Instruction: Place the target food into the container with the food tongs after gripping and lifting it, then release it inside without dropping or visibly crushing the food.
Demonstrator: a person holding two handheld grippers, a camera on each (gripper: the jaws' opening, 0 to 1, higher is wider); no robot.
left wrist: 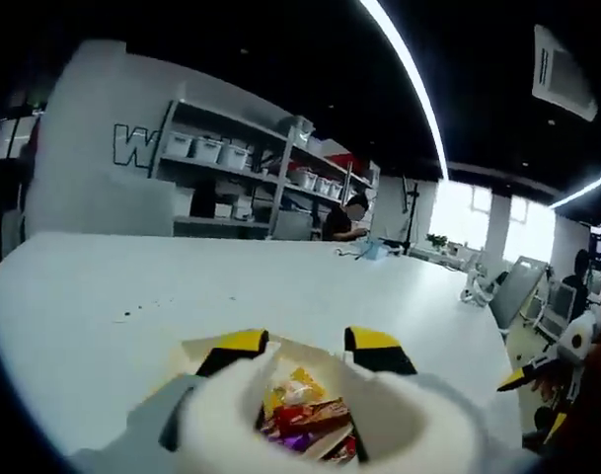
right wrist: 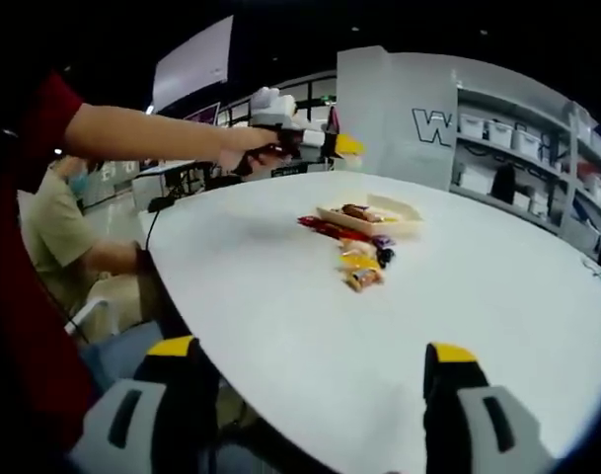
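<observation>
A shallow cream tray (right wrist: 374, 215) with a brown snack in it sits on the round white table (right wrist: 280, 296). Several wrapped snacks (right wrist: 364, 262), red, yellow and purple, lie just in front of it. A hand holds my left gripper (right wrist: 330, 143) above the table's far edge, beyond the tray. In the left gripper view, my left gripper (left wrist: 308, 344) is open, with the tray's rim (left wrist: 203, 346) and the wrapped snacks (left wrist: 300, 405) showing between and below its jaws. My right gripper (right wrist: 310, 355) stands open over the near table, well short of the snacks, holding nothing.
The table edge (right wrist: 157, 267) curves along the left, with a seated person (right wrist: 58, 237) beyond it. Shelves with white bins (left wrist: 221, 153) line the far wall, and a seated person (left wrist: 344, 217) works near them. A yellow-tipped gripper part (left wrist: 525, 375) shows at the right.
</observation>
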